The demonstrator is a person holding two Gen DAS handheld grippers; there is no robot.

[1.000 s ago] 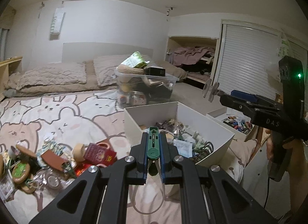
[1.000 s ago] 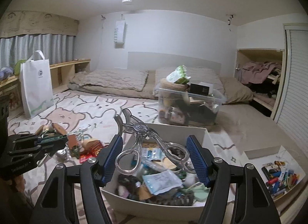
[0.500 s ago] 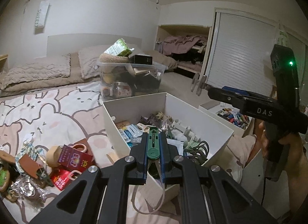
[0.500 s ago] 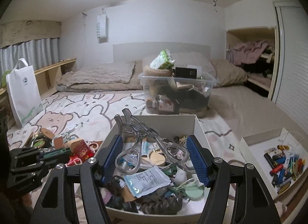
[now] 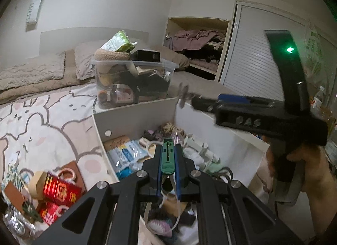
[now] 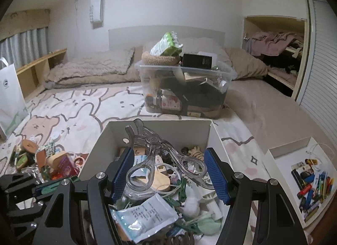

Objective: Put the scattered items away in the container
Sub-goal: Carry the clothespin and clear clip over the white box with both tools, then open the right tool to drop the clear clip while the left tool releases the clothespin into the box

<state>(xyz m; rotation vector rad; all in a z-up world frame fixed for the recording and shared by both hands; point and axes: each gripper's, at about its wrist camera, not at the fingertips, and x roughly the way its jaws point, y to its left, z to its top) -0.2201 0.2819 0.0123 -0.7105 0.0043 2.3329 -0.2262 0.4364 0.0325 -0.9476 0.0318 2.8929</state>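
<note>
Both grippers hang over the white box (image 6: 157,126) on the bed; the left gripper (image 5: 167,161) has its jaws pinched tight on a small green clip (image 5: 167,156); the right gripper (image 6: 169,170) has its jaws about half spread, pressed against the loop handles of a clear eyelash curler (image 6: 154,150); more scattered items (image 6: 45,160) lie on the patterned bedspread (image 6: 69,110) left of the box.

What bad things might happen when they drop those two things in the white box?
The clear scissor-shaped tool sits loosely gripped in the right gripper and is long, so it might catch on the white box wall. The box is already piled high, so the green clip from the left gripper could bounce out onto the blanket.
</note>
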